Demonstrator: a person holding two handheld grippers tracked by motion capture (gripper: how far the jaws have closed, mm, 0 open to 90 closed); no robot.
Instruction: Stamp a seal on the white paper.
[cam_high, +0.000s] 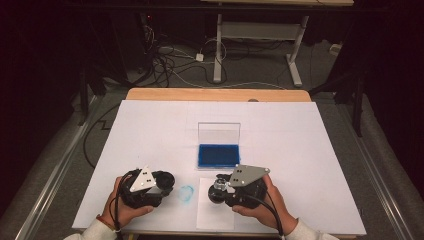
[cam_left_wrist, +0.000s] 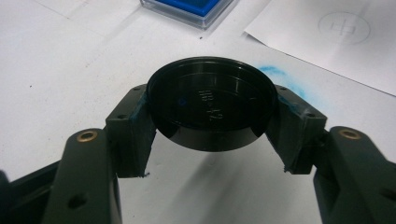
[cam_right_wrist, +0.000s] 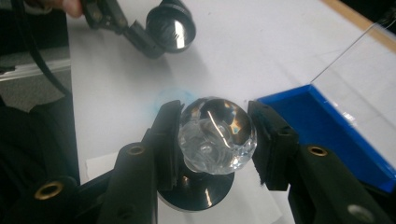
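left gripper (cam_high: 167, 181) clamped on a round black plastic cap (cam_left_wrist: 212, 100), one jaw pressing each side of its rim, hollow underside turned up with faint raised lettering inside; held just above the white table sheet (cam_high: 150, 130), near its front edge and left of centre. just beside it, a smudge of blue ink (cam_high: 186, 193) on the sheet.

right gripper (cam_high: 218, 187) closed around a clear faceted knob on a round black stamp (cam_right_wrist: 215, 135), jaws pinching the knob from both sides, black disc base below it over a loose white sheet of paper (cam_high: 210, 212). same paper seen in the left gripper view, bearing a faint round printed mark (cam_left_wrist: 344, 27).

behind both grippers, near the middle of the table, an open blue ink pad in a clear plastic case (cam_high: 218, 155), transparent lid standing upright at the back. cap and stamp apart, smudge between them.
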